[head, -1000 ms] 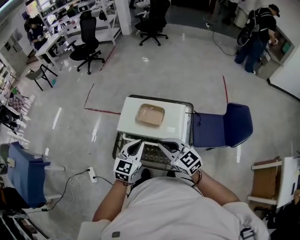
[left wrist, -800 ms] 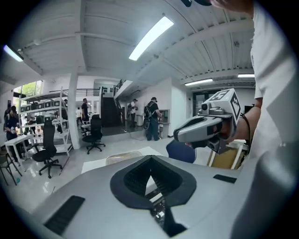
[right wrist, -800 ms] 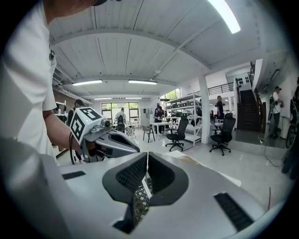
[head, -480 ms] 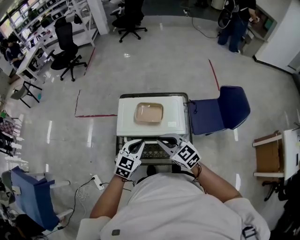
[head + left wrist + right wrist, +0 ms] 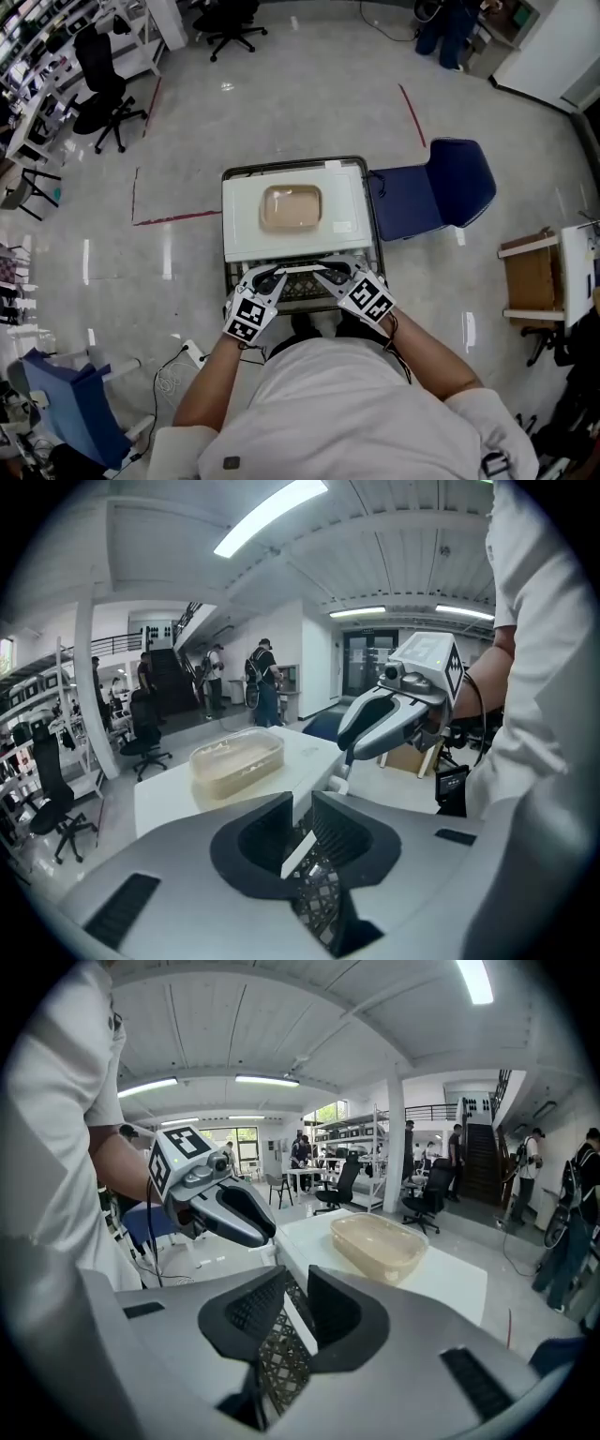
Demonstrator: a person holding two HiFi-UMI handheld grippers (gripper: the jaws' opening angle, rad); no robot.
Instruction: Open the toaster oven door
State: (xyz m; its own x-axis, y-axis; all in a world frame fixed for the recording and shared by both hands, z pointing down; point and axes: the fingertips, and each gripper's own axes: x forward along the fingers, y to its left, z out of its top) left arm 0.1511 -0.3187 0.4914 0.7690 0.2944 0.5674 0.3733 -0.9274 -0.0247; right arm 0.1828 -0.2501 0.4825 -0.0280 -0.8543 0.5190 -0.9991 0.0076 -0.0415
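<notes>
Tub (image 5: 292, 207) atop toaster oven (image 5: 246, 236), blue chair (image 5: 441, 187) beside

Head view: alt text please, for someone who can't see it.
From above, a person holds the left gripper and right gripper at the front edge of a white toaster oven, jaws just opening with a white bar between them. A tan container sits on top.
</notes>
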